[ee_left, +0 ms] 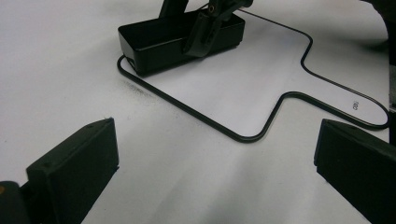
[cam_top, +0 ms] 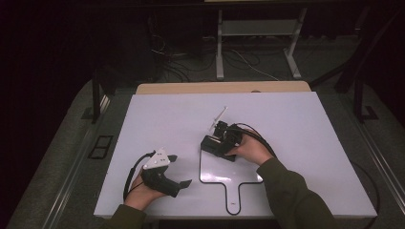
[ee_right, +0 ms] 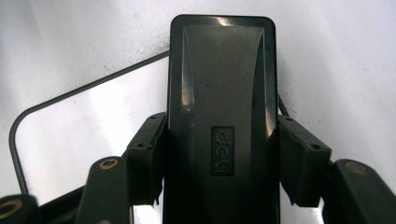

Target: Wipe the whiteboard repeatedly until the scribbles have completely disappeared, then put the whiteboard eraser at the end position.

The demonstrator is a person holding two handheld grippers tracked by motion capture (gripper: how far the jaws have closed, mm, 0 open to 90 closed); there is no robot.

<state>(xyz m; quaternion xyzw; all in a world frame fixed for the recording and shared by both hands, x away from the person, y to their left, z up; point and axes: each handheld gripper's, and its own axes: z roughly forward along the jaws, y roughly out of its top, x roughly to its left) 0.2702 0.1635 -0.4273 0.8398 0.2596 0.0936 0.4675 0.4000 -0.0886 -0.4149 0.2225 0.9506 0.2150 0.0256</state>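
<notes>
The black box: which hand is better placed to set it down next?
Right. The right gripper is shut on the black box, while the left gripper rests open, apart from it.

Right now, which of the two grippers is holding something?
The right gripper: its jaws are shut on the black box at the corner of the outline. The left gripper rests open on the table, apart from the box.

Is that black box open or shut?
Open. From the left gripper view, the box has no lid, and its hollow inside shows. Its far end sits behind the right gripper, so contents there: cannot tell.
</notes>
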